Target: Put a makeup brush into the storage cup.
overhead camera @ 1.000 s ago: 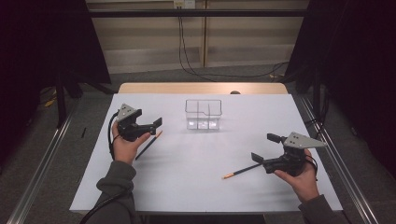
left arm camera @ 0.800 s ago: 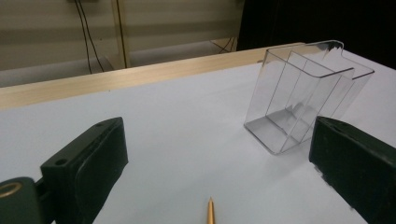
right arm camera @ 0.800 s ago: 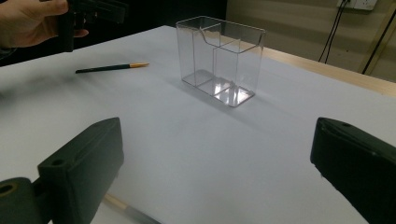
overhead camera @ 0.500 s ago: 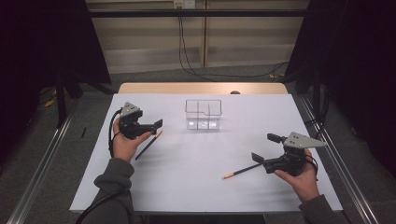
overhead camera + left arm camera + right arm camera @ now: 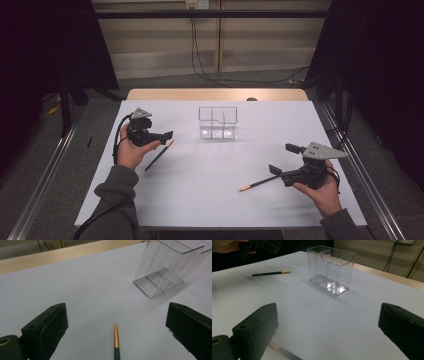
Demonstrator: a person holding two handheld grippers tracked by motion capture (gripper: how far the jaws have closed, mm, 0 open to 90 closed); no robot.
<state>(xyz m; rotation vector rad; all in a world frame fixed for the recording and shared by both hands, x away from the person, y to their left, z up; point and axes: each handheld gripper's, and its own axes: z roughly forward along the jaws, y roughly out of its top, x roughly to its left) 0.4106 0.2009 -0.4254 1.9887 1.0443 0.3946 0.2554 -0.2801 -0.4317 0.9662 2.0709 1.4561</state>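
Note:
A clear plastic organizer (image 5: 218,121) with several compartments stands upright at the table's middle back; it also shows as the organizer (image 5: 170,267) and the organizer (image 5: 330,270). My left gripper (image 5: 165,135) is open, hovering over a dark pen (image 5: 159,156) with a gold tip. That pen (image 5: 116,342) lies between and just below the jaws of the left gripper (image 5: 116,315). My right gripper (image 5: 285,159) is open beside a dark pencil (image 5: 257,183) with an orange end. The pencil (image 5: 284,352) passes under the left jaw of the right gripper (image 5: 327,315).
The white table sheet (image 5: 210,200) ends at a wooden strip (image 5: 215,94) at the back. Metal rails run along both sides of the table. The far pen (image 5: 270,273) and the other hand's gripper (image 5: 262,245) show at the right gripper view's upper left.
My left gripper has shifted slightly left and back above its pen. The right gripper, both writing tools and the organizer have stayed put.

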